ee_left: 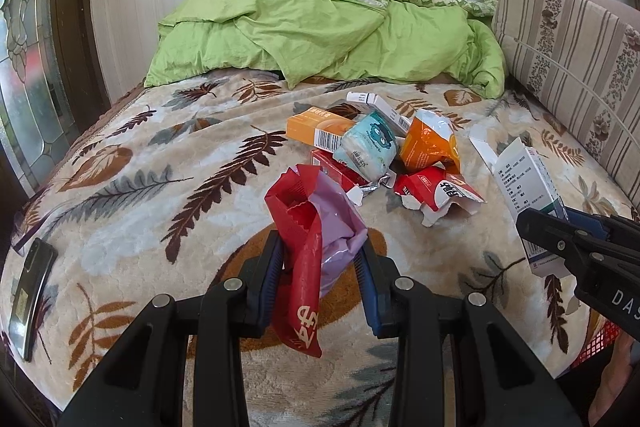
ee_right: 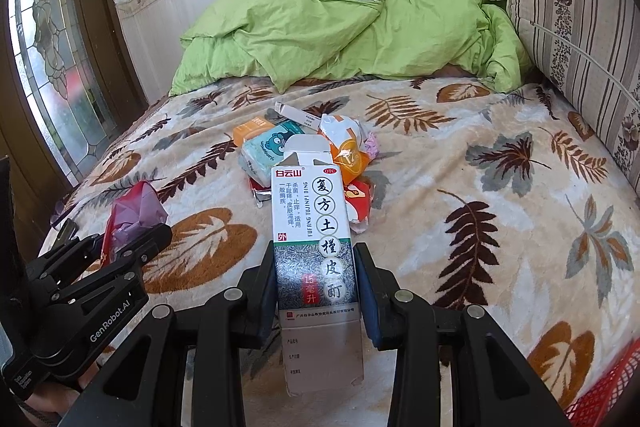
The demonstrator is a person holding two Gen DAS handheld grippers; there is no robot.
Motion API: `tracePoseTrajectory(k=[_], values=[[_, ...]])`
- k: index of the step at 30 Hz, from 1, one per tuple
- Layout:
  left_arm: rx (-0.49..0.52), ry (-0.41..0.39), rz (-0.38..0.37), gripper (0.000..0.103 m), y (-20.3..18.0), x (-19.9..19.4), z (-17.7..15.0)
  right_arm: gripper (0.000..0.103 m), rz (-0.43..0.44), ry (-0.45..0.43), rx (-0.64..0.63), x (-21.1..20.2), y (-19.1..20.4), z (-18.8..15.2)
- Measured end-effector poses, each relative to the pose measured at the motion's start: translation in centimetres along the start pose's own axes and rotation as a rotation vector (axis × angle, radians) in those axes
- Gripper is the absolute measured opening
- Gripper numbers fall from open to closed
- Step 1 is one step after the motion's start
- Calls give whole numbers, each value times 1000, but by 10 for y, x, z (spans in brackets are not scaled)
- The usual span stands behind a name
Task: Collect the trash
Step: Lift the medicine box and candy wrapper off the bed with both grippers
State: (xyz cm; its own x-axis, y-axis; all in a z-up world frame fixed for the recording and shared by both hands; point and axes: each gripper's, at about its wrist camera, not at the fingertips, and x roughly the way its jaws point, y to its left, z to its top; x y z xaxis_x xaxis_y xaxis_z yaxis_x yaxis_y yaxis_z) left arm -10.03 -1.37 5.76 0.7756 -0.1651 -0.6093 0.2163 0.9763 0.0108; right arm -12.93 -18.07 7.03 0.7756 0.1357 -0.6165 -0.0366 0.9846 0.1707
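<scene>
Now the left gripper (ee_left: pixel 322 279) is pinching a limp, slippery wrapper (ee_left: pixel 308 227); the right gripper (ee_right: pixel 316 279) is clamping a light, crushable carton (ee_right: pixel 312 239) mid-body. Remaining trash (ee_left: pixel 376 155) is lying at twelve o'clock on the bed (ee_left: pixel 160 195).

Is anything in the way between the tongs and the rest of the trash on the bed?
Only what they carry. The left tongs are shut on a red and purple wrapper; the right tongs are shut on a white medicine box. Beyond those, only bare blanket lies before the trash pile.
</scene>
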Motion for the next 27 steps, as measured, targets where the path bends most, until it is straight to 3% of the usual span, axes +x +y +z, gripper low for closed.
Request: tracePoseTrajectory(k=[27], values=[[12,1,5,34,-3,0,-1,38,0,-7,3,-1,-1,0]])
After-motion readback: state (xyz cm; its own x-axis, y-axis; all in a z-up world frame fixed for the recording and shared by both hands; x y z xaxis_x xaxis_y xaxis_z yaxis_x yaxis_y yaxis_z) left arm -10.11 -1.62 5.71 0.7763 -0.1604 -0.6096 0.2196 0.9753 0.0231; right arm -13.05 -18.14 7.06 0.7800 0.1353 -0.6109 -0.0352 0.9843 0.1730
